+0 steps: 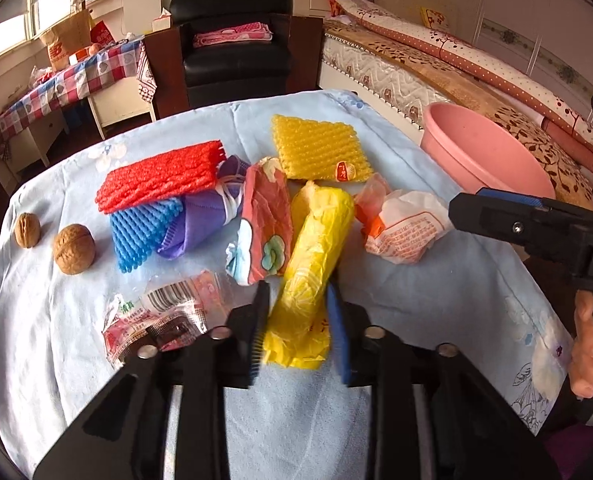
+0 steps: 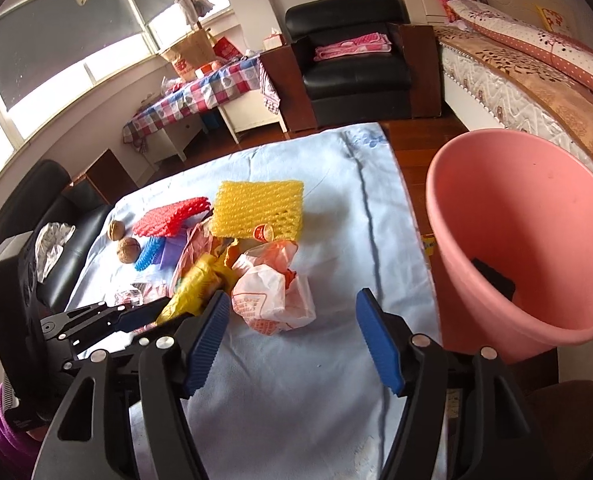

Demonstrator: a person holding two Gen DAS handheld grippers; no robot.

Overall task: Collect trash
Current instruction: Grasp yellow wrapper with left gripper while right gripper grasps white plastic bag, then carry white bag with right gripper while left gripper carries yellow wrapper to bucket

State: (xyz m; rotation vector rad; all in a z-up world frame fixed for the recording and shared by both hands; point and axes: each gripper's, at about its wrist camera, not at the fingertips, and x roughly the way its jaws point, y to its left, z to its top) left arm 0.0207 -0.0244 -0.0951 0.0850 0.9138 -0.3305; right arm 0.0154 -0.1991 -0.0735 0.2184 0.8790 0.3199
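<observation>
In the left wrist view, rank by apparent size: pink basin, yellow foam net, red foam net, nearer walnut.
1. pink basin
2. red foam net and yellow foam net: look alike, unranked
3. nearer walnut

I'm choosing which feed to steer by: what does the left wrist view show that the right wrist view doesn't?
Only the left wrist view: the left tool closed on the yellow bag, with both pads against its sides, and the clear barcoded wrapper in full.

Only the right wrist view: the right tool open and holding nothing above the blue cloth, and the inside of the pink basin, where a dark object lies.

Both: two walnuts, the red net, the yellow net and the white-and-orange bag.
</observation>
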